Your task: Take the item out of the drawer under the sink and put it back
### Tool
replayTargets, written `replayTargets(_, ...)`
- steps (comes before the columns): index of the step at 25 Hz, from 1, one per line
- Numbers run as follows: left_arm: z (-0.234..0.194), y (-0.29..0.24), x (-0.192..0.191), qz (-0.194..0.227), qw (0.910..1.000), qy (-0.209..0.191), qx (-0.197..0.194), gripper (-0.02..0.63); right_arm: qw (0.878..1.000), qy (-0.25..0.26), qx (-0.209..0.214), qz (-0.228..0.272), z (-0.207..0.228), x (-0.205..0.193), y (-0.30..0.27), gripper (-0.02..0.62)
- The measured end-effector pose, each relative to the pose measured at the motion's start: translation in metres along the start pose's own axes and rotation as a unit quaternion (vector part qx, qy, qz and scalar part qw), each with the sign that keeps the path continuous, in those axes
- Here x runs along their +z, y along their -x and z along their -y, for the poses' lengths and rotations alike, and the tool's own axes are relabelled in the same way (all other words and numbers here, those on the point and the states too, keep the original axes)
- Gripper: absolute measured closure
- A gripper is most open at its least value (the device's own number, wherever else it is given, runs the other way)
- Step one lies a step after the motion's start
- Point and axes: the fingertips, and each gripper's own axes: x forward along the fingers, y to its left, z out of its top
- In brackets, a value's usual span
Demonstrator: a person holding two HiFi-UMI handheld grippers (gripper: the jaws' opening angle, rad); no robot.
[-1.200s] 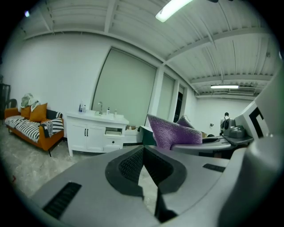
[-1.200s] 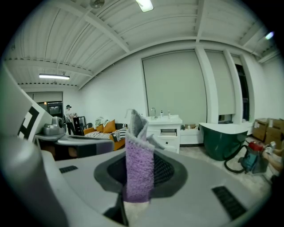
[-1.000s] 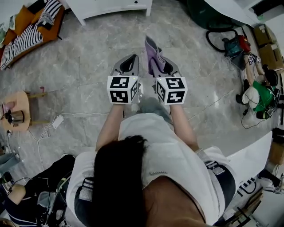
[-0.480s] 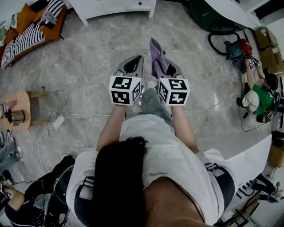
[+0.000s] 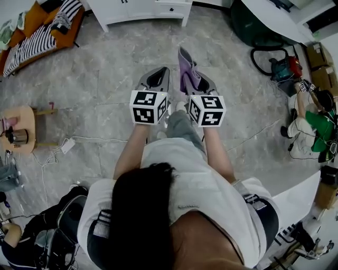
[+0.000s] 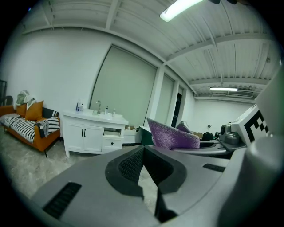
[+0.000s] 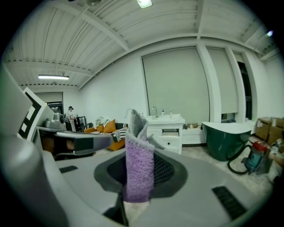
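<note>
The purple cloth (image 7: 140,170) is clamped between the jaws of the right gripper (image 5: 196,83). The jaws stand only a little apart, closed on the fabric, and the cloth rises upright above the tips with its top edge folded over. In the left gripper view I see the same cloth just beside the left gripper (image 5: 154,79), to its right. The left gripper holds nothing: its tips meet and only floor shows behind them.

What has changed in the last second is the place of the person, not the grip. In the head view the white vanity cabinet (image 5: 142,8) now shows more of its front at the top edge than before, and the marble floor (image 5: 105,79) has slid downward in the picture. The two grippers keep the same pose side by side, and the cloth has not slipped.

I judge that the cloth is already out of the drawer and is now carried back toward it. The cabinet with the sink (image 6: 100,114) is still well apart from the grippers. Its upper drawer (image 6: 112,132) seems to stand open, though it is small in both gripper views. The putting back is not yet done.
</note>
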Motion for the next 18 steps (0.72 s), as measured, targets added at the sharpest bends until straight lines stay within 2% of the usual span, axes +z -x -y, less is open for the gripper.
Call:
replayTargets(8, -0.015, -0.045, 0.007, -0.011, 0.9999, -0.003, 0.001, 0.603, 1.000, 0.005, 0.013, -0.004, 0.023, 0.015, -0.046, 0.494)
replayTargets(14, -0.023, -0.096, 0.017, -0.025, 0.9995, -0.011, 0.012, 0.601, 1.000, 0.003, 0.012, -0.013, 0.063, 0.030, -0.081, 0.494)
replayTargets(18, -0.025, -0.127, 0.030, -0.024, 0.9995, 0.004, 0.019, 0.601, 1.000, 0.006, 0.016, -0.017, 0.090, 0.043, -0.098, 0.494)
